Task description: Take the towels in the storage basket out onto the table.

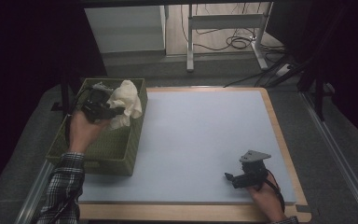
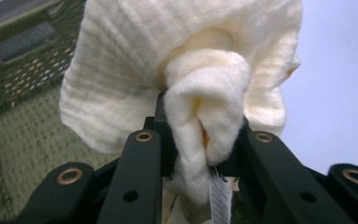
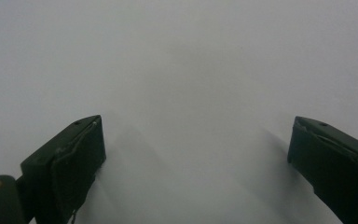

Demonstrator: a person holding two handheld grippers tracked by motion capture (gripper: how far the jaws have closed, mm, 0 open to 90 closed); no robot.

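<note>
A cream-white cloth (image 1: 127,102) hangs bunched over the right side of a green woven basket (image 1: 100,156) at the table's left. My left gripper (image 1: 116,111) is shut on the cloth, held above the basket. In the left gripper view the cloth (image 2: 186,70) bulges between the black jaws, a white label dangling below, and my left gripper (image 2: 204,140) pinches a thick fold. My right gripper (image 1: 227,176) rests low near the front right of the blue mat (image 1: 200,135), pointing left. In the right gripper view my right gripper (image 3: 196,154) stands wide open over bare mat.
The basket sits at the mat's left edge, its mesh wall (image 2: 18,126) behind the cloth. A wooden table border (image 1: 279,135) frames the mat. Beyond the table are metal desk legs (image 1: 190,42) and cables (image 1: 237,43) on the floor.
</note>
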